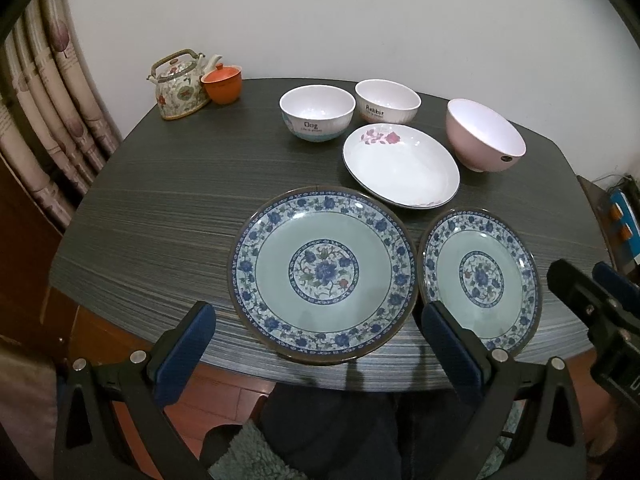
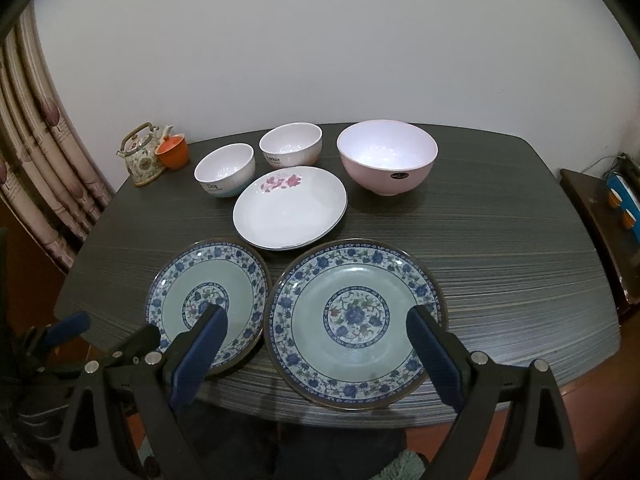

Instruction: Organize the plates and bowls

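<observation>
Two blue-flowered plates lie side by side at the table's near edge: the left blue plate and the right blue plate. Behind them is a white plate with pink flowers. Farther back stand a "Dog" bowl, a "Rabbit" bowl and a pink bowl. My left gripper hangs open above the left blue plate's near rim. My right gripper hangs open above the right blue plate, holding nothing.
A flowered teapot and an orange lidded cup stand at the back left of the dark table. Curtains hang to the left. A low cabinet sits at the right. A person's lap is below the near edge.
</observation>
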Tool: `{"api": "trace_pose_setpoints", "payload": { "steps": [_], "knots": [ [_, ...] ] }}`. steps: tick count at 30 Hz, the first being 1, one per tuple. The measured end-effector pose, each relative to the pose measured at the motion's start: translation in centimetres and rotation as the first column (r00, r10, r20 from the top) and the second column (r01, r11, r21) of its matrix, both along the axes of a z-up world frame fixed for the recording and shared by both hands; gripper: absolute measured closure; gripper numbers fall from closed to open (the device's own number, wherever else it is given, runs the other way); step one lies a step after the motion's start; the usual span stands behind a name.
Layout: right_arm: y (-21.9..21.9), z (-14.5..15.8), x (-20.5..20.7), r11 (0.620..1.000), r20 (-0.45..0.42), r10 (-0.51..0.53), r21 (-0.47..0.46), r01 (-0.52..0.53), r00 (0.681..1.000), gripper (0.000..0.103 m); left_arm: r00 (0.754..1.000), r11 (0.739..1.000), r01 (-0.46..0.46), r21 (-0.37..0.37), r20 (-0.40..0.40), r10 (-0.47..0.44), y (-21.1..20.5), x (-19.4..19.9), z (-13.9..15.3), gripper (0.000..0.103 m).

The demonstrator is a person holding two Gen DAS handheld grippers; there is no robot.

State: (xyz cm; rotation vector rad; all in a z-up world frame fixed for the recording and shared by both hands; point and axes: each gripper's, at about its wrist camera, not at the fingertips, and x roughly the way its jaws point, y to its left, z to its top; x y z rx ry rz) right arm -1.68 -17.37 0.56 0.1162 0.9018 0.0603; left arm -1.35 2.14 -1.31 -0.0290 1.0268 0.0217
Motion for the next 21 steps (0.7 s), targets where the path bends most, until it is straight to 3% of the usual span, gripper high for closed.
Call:
{"api": "trace_pose_setpoints", "payload": {
  "steps": [21],
  "knots": [
    [0.29, 0.03, -0.26, 1.0, -0.002, 0.01, 0.004, -0.01, 1.0, 0.01, 1.0, 1.0, -0.008, -0.002, -0.01, 0.008, 0.07, 0.03, -0.37, 0.001]
  ]
}}
